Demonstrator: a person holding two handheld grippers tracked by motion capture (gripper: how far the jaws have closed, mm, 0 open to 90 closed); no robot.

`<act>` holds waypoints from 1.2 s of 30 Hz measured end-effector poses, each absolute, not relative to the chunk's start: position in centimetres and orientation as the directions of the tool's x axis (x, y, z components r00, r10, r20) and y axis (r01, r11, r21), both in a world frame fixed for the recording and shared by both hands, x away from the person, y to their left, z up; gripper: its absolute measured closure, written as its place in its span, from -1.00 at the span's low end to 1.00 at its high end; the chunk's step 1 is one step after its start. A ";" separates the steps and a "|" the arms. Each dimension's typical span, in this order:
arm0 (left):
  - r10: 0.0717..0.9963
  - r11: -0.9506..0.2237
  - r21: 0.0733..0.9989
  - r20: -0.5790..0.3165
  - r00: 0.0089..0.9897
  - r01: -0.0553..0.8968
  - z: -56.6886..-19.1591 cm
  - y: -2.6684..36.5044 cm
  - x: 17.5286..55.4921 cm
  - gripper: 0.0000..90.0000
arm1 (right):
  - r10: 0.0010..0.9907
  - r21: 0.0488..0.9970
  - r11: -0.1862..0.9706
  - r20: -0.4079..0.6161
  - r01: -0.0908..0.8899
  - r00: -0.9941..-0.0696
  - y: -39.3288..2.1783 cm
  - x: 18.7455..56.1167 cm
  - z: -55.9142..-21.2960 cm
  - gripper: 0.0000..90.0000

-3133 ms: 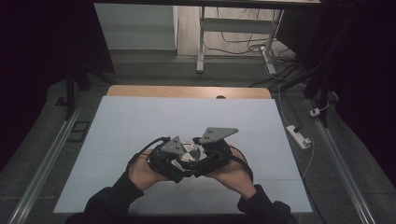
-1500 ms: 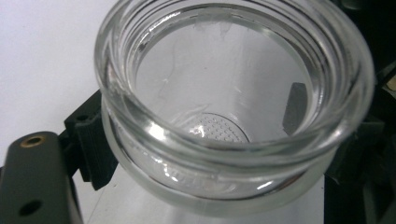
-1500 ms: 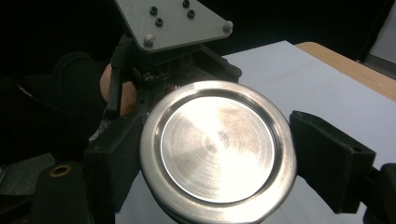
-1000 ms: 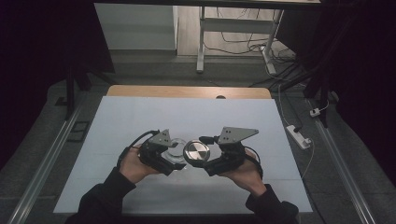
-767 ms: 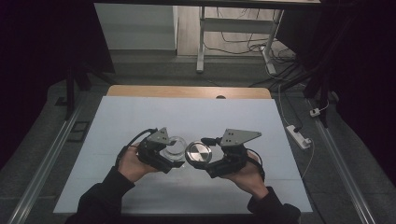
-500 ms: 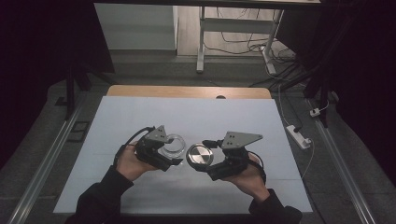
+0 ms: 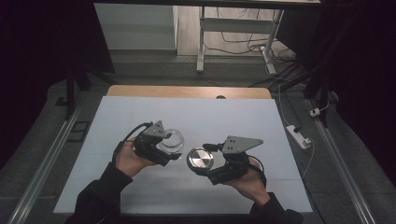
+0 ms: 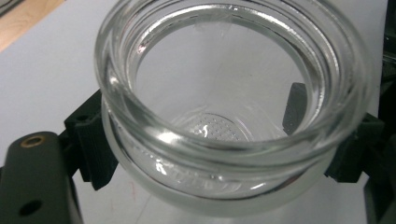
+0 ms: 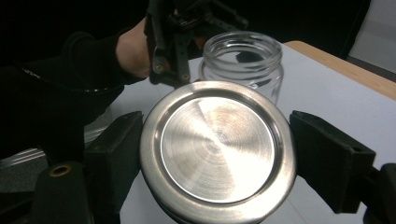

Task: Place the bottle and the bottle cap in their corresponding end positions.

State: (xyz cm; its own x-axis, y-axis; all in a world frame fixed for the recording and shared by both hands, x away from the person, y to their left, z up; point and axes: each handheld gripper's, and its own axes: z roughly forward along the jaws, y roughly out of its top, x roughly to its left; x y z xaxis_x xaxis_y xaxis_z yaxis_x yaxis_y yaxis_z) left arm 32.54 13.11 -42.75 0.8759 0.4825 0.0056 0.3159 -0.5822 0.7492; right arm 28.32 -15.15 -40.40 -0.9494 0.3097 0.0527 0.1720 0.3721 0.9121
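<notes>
One glass jar, lid off and mouth open, is pinched at its sides by the left gripper over the left-centre of the white table; the left gripper view shows one black jaw on each flank of the jar, just below the threaded rim. One round steel lid is clamped edge-to-edge by the right gripper, just right of the jar and apart from it, flat face up. Count: two grippers, two hands, one jar, one lid; one power strip lies on the floor off the table's right edge.
</notes>
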 end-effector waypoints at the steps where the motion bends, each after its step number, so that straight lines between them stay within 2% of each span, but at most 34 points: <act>1: 0.484 -0.581 0.751 0.008 0.875 0.315 -42.7 13.1 32.6 -0.65 | 0.311 0.912 0.373 0.051 0.171 -0.949 -15.2 28.3 -40.5 -0.56; 21: 0.480 -0.592 0.745 0.019 0.877 0.308 -43.2 10.8 35.2 -0.65 | 0.299 0.905 0.390 0.048 0.168 -0.953 -15.4 27.4 -43.3 -0.55; 36: 0.500 -0.580 0.749 0.017 0.866 0.320 -43.9 9.7 37.5 -0.65 | 0.289 0.881 0.446 0.024 0.156 -0.957 -14.0 27.5 -45.7 -0.56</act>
